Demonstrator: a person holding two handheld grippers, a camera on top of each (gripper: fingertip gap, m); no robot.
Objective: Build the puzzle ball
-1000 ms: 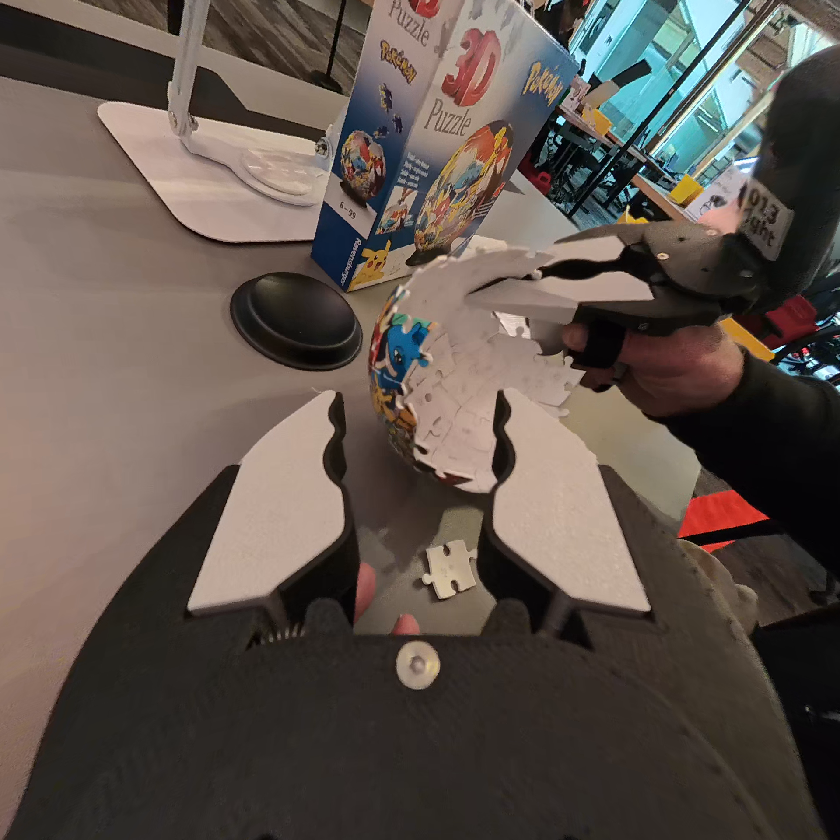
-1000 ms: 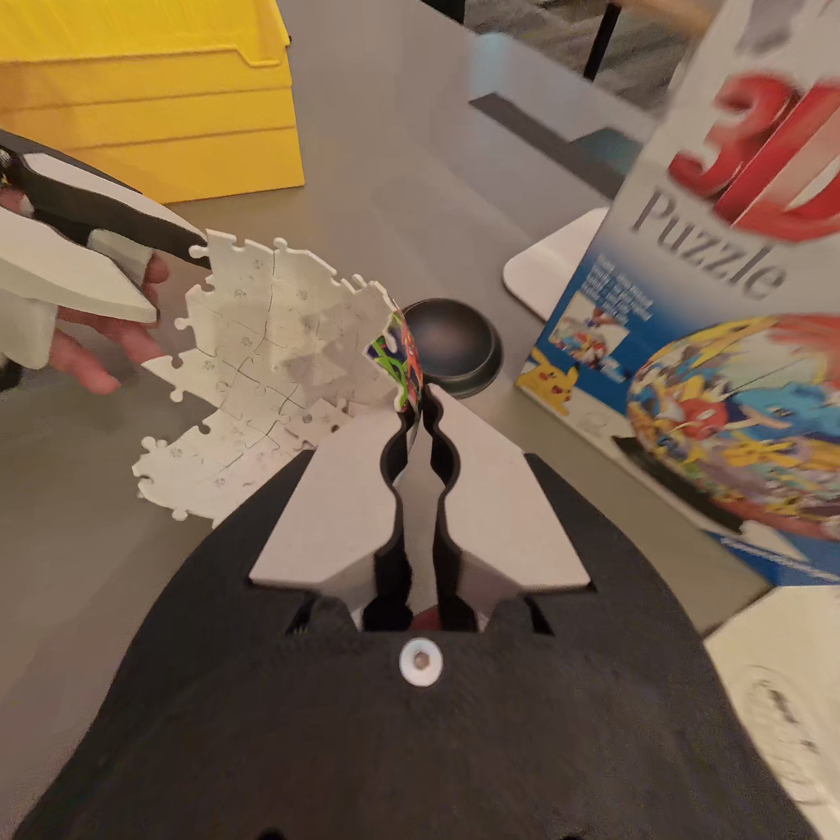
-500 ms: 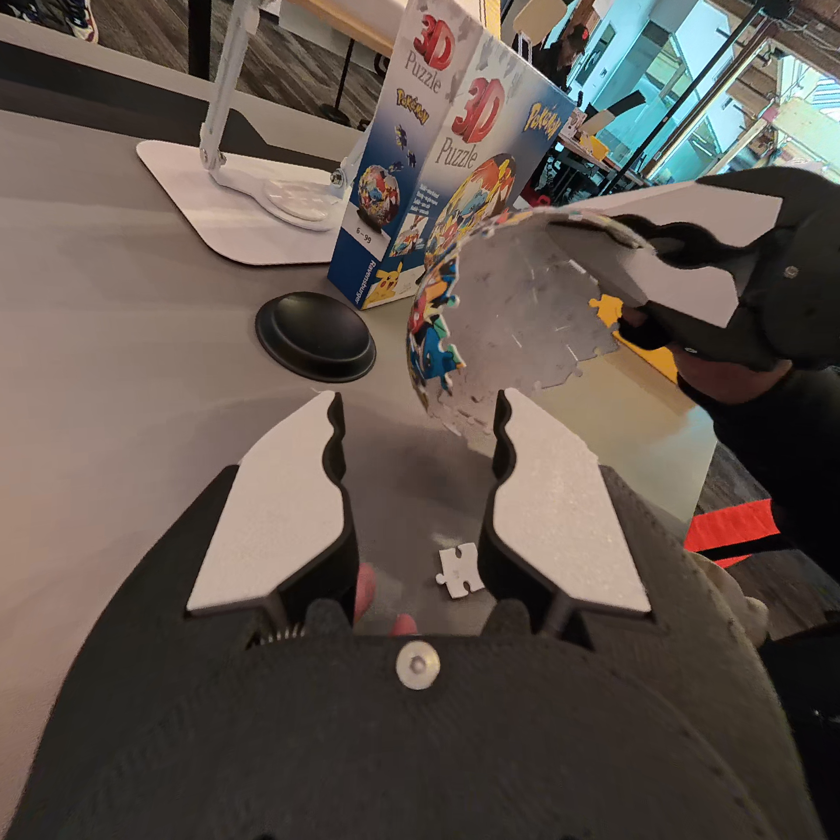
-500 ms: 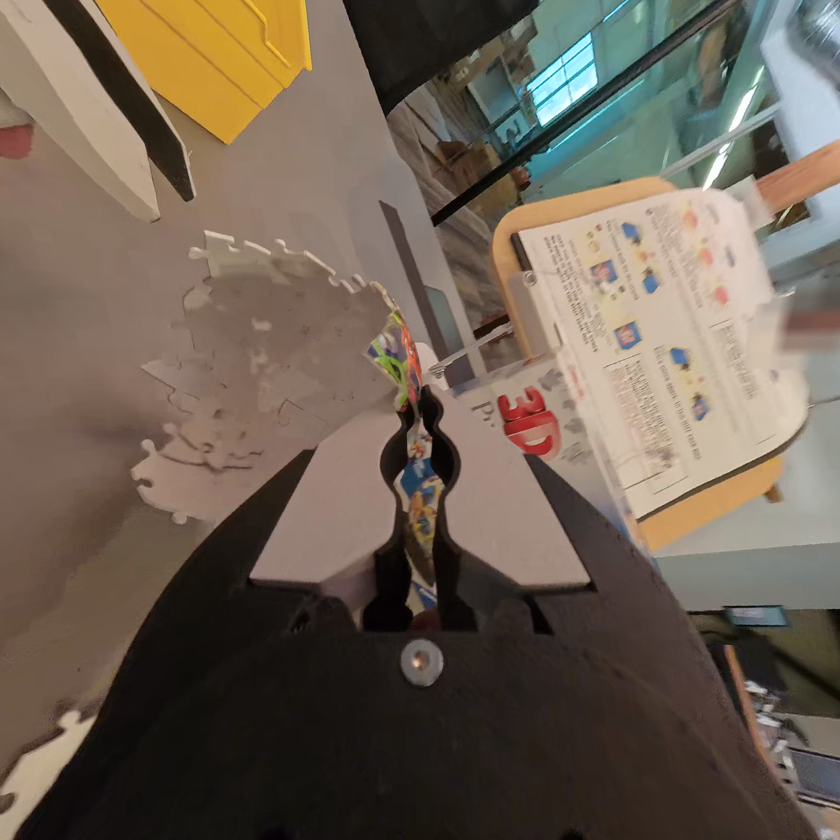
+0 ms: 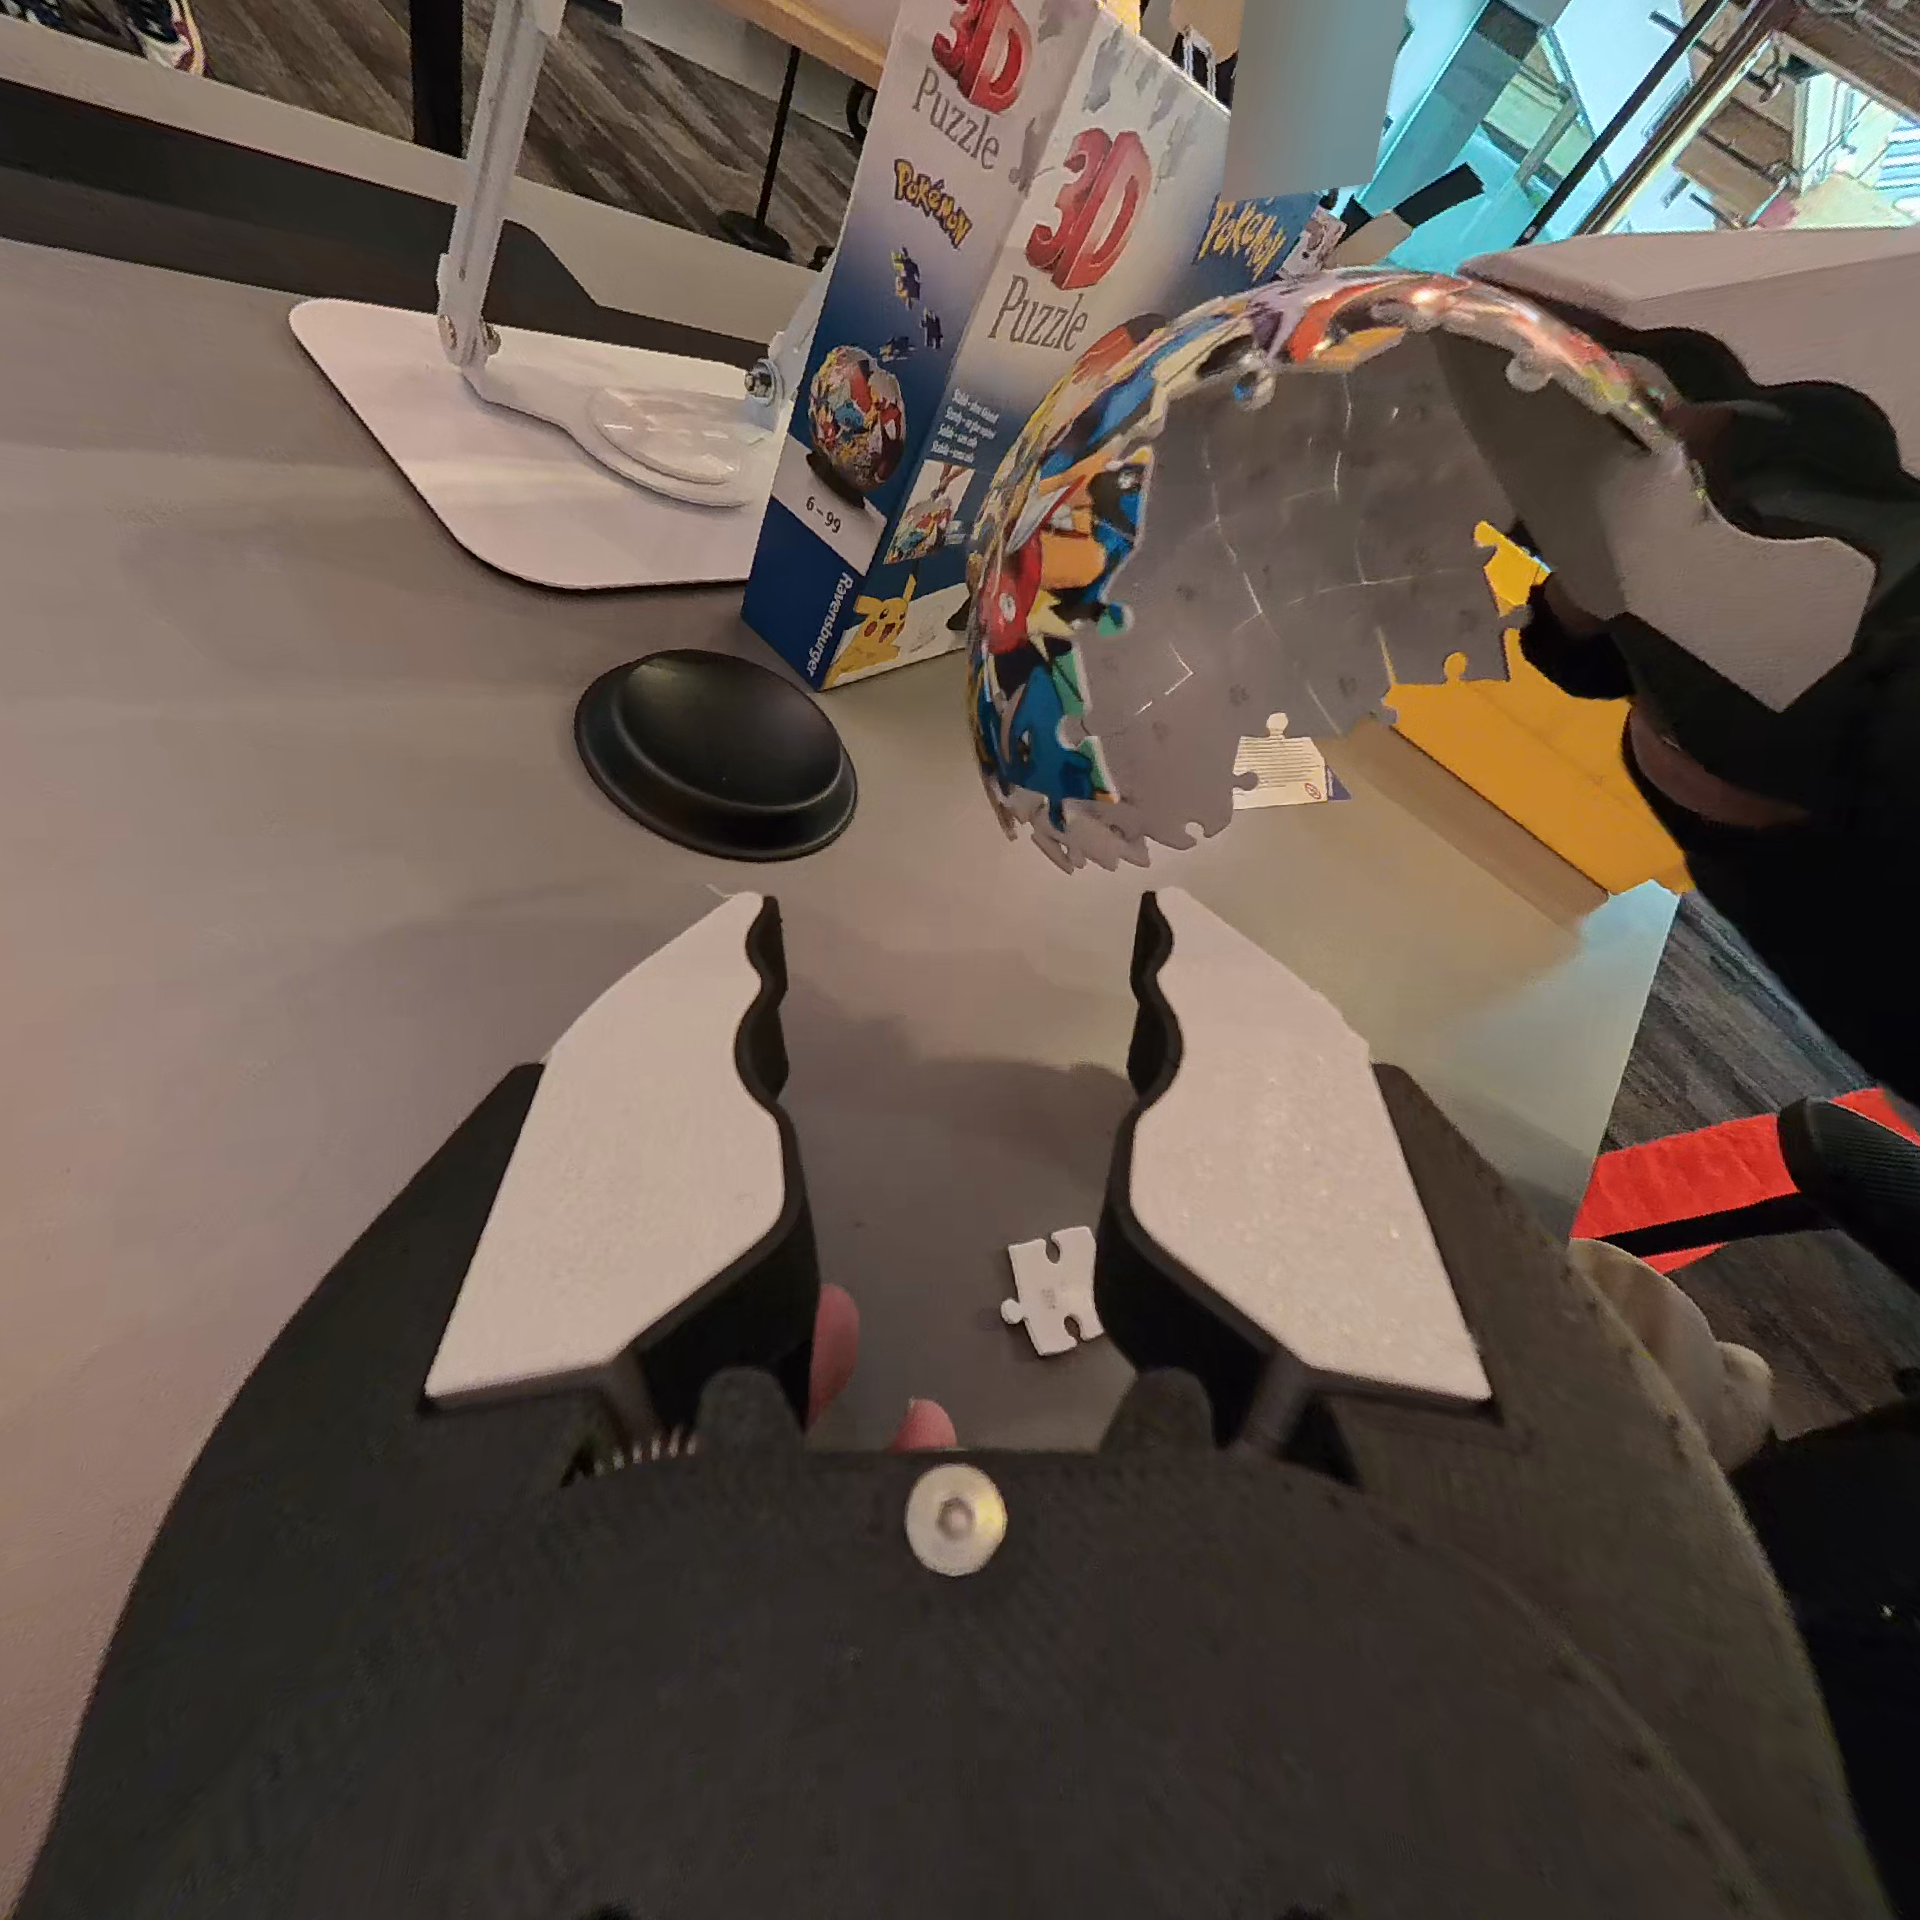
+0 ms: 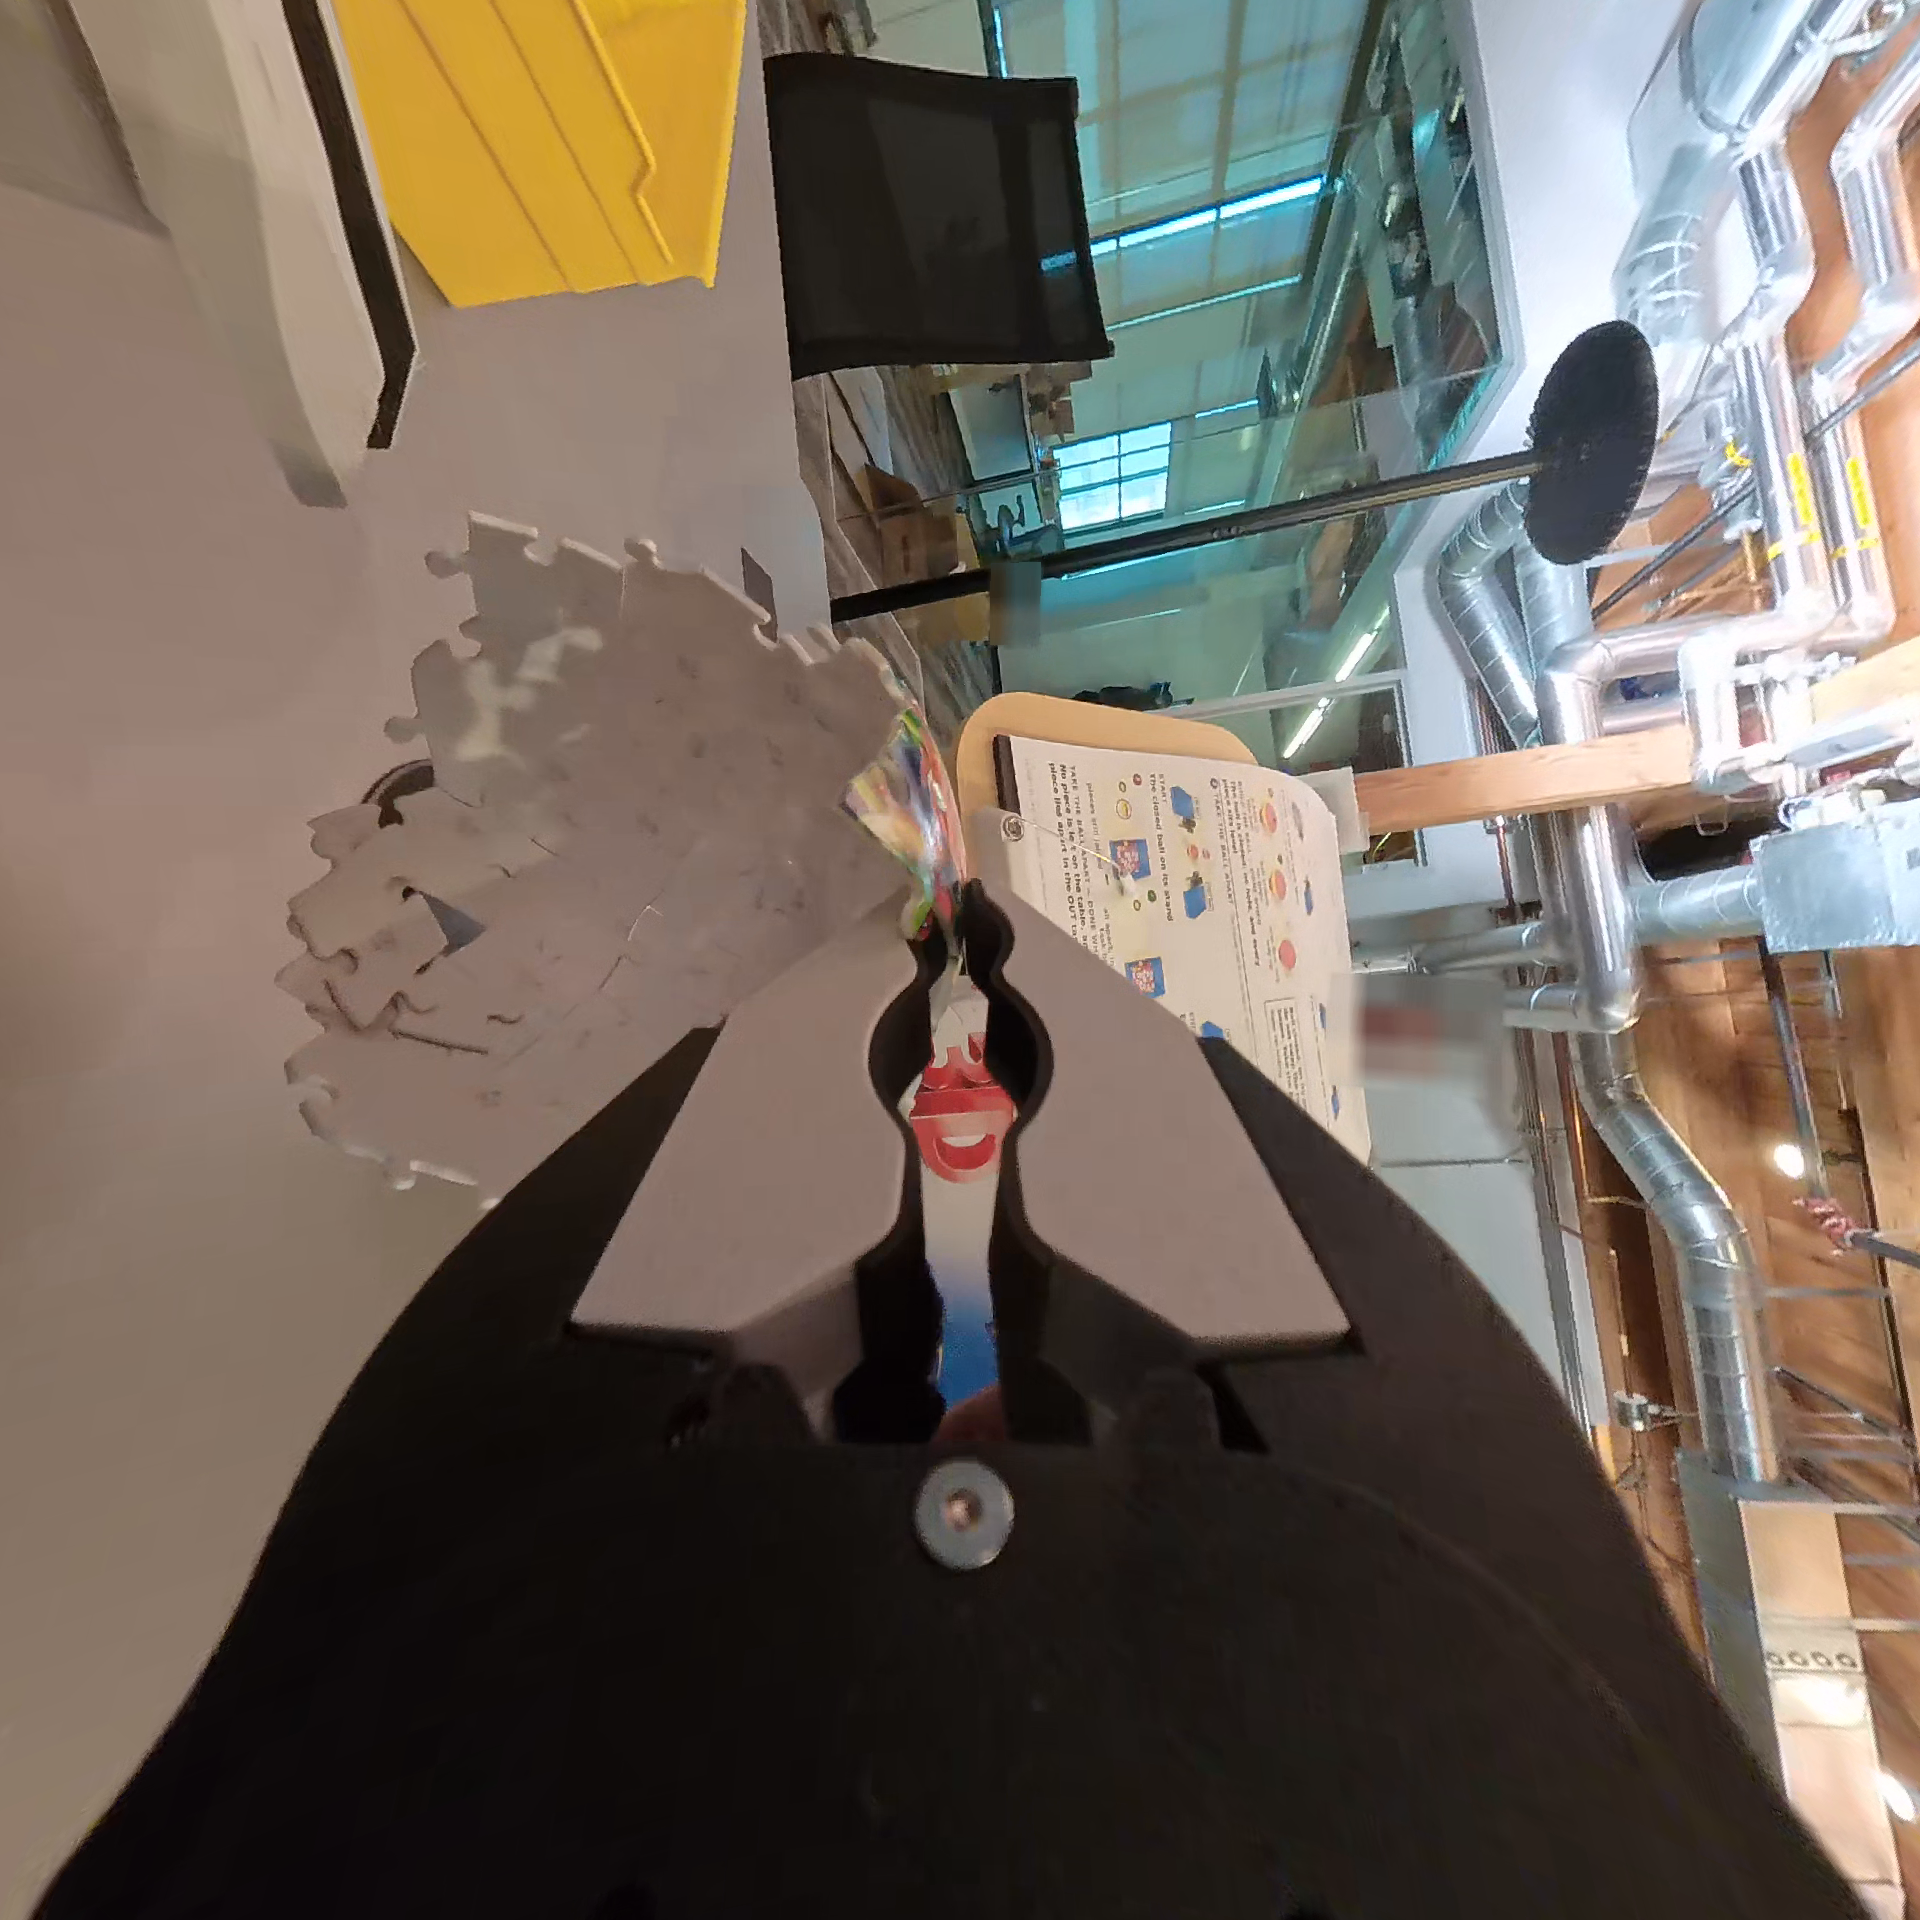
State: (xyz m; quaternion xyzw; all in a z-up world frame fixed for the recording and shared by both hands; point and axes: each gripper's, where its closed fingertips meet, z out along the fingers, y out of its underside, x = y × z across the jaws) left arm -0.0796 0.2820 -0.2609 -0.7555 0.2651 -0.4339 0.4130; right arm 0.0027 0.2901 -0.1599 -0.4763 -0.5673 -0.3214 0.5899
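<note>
The half-built puzzle ball (image 5: 1226, 582), a curved shell with a colourful outside and grey inside, hangs in the air above the grey table. My right gripper (image 6: 961, 904) is shut on its rim and holds it rolled on its side; the shell (image 6: 582, 862) spreads to the left of the fingers. In the left wrist view that gripper (image 5: 1621, 436) comes in from the upper right. My left gripper (image 5: 951, 925) is open and empty, low over the table just below the shell. A single white puzzle piece (image 5: 1051, 1304) lies on the table between its fingers.
A black round stand (image 5: 717, 753) sits left of the shell. The puzzle box (image 5: 966, 343) stands behind it, beside a white lamp base (image 5: 488, 468). A yellow bin (image 5: 1538, 769) is at the right. The table edge (image 5: 1631, 1039) runs close on the right. About 25 cm separates my left fingertips from the white lamp base (image 5: 488, 468).
My right gripper has lifted the shell off the table and rolled it over, so its hollow side now faces down and towards me. My left gripper has stayed open, its view shifting slightly.
</note>
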